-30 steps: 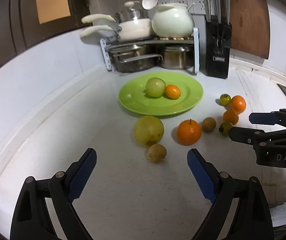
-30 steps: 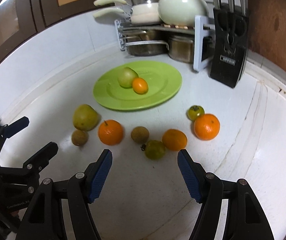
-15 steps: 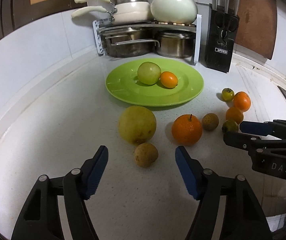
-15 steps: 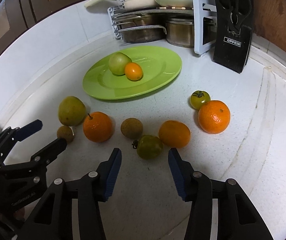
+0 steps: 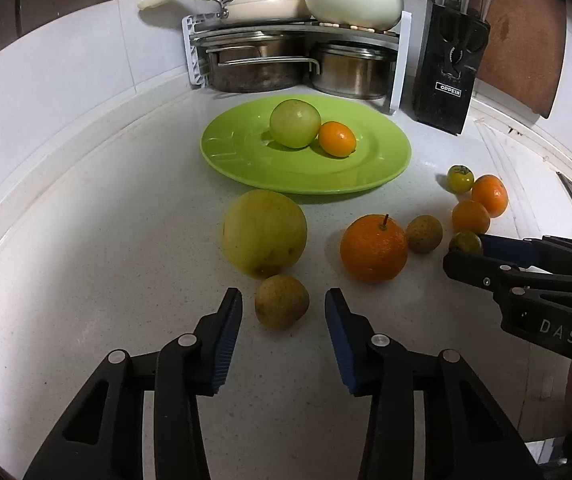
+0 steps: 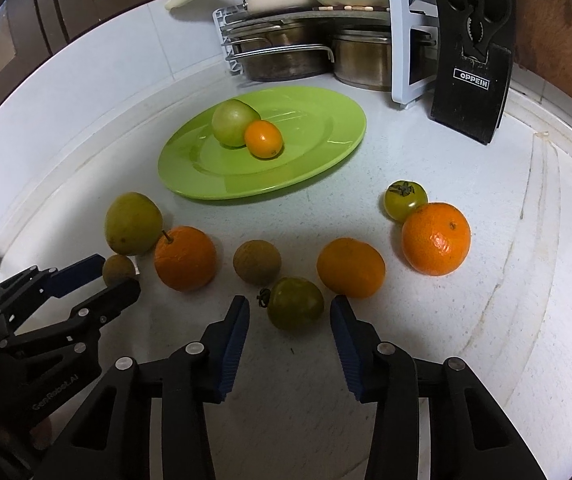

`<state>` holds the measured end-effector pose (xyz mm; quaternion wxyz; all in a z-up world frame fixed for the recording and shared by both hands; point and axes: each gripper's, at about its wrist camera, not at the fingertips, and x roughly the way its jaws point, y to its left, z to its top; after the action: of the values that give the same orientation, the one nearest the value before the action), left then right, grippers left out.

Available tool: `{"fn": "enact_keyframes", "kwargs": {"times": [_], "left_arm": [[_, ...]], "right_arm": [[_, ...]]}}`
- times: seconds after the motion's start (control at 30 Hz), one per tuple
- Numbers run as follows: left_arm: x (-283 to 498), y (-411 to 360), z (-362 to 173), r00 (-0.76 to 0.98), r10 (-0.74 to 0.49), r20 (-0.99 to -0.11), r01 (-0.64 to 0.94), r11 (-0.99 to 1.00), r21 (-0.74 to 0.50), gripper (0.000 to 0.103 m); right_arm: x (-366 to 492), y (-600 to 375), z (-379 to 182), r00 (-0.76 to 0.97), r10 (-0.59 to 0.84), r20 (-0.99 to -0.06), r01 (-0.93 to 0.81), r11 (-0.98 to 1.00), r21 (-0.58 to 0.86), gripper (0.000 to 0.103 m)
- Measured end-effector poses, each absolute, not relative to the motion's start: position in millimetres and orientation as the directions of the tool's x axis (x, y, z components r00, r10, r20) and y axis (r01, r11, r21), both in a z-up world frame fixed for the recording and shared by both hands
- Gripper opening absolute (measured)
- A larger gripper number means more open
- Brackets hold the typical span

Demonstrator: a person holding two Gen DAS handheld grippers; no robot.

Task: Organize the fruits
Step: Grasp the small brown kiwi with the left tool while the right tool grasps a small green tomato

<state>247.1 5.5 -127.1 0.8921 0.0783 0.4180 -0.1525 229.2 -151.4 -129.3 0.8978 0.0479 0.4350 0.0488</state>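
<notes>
on the white counter (image 5: pixel 86 280), left to right:
left gripper (image 5: pixel 283 312): fingers apart, small brown fruit (image 5: pixel 282 301) between the tips, untouched.
green plate (image 5: pixel 246 160): 12 o'clock, holding green fruit (image 5: pixel 295 123) and small orange (image 5: pixel 337 138).
right gripper (image 6: pixel 289 314): fingers apart around dark green tomato (image 6: pixel 295 302).

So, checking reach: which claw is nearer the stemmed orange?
Left. The left claw sits just beside the stemmed orange; the right claw is past the brown fruit.
</notes>
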Motion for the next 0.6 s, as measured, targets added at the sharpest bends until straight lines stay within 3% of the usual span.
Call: {"fn": "enact_keyframes", "kwargs": {"times": [0.27, 0.6], "left_arm": [[250.7, 7.1, -130.7, 0.587, -0.21, -0.782, 0.328, 0.945, -0.007, 0.028], [244.9, 9.4, -126.2, 0.591, -0.21, -0.779, 0.324, 0.946, -0.009, 0.028]], "right_arm": [[230.9, -150.1, -129.2, 0.62, 0.122, -0.775, -0.052, 0.992, 0.115, 0.035], [226.7, -149.8, -125.9, 0.625, 0.119, -0.771, -0.055, 0.993, 0.108, 0.035]]}}
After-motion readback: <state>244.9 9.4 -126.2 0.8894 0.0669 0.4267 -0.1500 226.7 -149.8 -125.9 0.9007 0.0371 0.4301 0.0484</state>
